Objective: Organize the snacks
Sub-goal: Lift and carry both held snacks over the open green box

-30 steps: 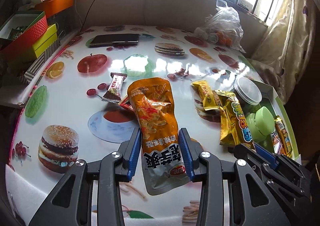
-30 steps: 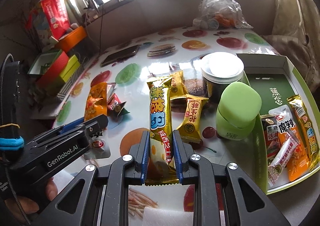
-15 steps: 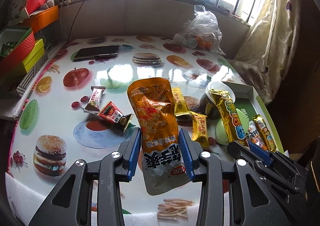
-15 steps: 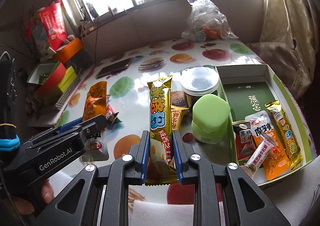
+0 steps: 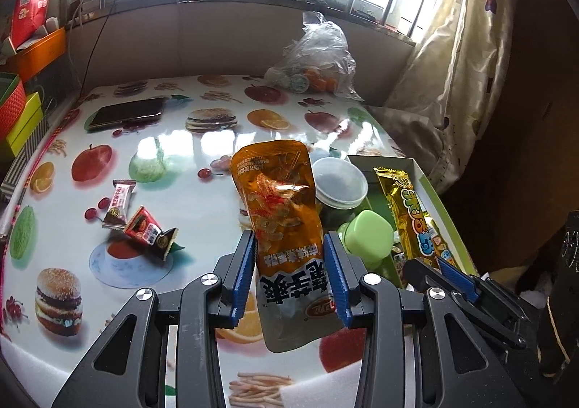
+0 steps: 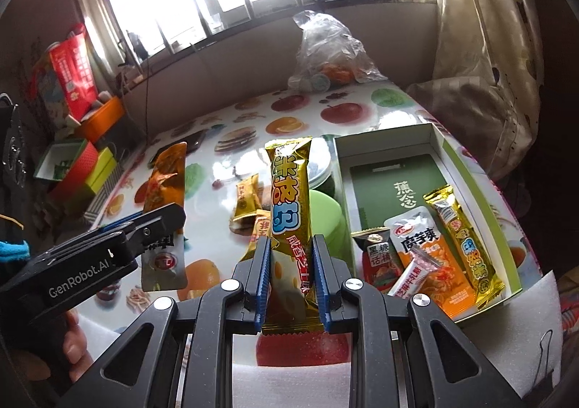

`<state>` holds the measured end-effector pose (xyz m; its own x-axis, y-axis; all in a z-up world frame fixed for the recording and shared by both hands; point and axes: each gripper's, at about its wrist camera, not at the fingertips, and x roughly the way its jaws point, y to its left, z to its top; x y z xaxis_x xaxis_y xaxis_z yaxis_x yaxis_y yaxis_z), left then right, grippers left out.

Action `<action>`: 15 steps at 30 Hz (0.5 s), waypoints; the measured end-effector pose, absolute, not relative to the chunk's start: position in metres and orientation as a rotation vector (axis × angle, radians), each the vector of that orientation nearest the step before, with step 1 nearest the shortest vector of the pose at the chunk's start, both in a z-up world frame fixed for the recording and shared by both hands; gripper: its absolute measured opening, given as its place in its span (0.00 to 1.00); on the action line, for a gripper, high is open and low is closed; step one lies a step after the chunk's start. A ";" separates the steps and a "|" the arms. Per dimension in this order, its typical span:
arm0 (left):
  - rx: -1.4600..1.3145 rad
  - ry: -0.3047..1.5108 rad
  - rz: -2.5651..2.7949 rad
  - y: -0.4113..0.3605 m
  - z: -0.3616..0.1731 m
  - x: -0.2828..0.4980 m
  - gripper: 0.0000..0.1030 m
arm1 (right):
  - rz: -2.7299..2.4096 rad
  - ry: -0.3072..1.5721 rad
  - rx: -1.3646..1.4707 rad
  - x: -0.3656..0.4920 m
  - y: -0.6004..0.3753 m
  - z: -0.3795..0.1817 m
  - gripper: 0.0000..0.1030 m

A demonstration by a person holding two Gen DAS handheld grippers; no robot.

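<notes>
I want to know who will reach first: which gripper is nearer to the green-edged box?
Right. The right gripper, holding a gold snack bar, hangs just beside the box. The left gripper, holding an orange pouch, is farther, beyond the right one.

tongs (image 6: 291, 277) — black frames | blue ribbed pads | silver screws | possibly blue cuff

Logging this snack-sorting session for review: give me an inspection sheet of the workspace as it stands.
Surface: table with glossy food-print cover.
Job's things: orange pouch and gold bar held up; green box holds several packets; small wrapped snacks loose on the table.
Clutter: phone, plastic bag, lidded tub, green jar.
Grippers: left gripper shut on the pouch; right gripper shut on the bar.
Cables: one thin cord down the back wall.
Surroundings: barred window, curtain, stacked boxes.
</notes>
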<state>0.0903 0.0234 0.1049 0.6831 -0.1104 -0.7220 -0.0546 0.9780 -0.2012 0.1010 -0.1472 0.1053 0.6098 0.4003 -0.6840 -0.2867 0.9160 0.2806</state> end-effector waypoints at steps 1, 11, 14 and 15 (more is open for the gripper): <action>-0.214 0.820 -0.039 0.021 0.105 0.092 0.38 | 0.392 0.823 0.151 0.101 -0.150 0.106 0.20; -0.201 0.823 -0.130 -0.012 0.113 0.113 0.38 | 0.310 0.818 0.173 0.110 -0.188 0.107 0.20; -0.215 0.838 -0.168 -0.021 0.113 0.121 0.38 | 0.283 0.826 0.175 0.114 -0.200 0.104 0.20; -0.222 0.845 -0.179 -0.024 0.113 0.124 0.38 | 0.275 0.827 0.177 0.115 -0.205 0.103 0.20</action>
<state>0.1236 -0.0238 0.1127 0.6513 -0.2436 -0.7187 0.0683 0.9621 -0.2642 0.1152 -0.2046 0.1032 0.6443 0.3086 -0.6997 -0.1712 0.9499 0.2613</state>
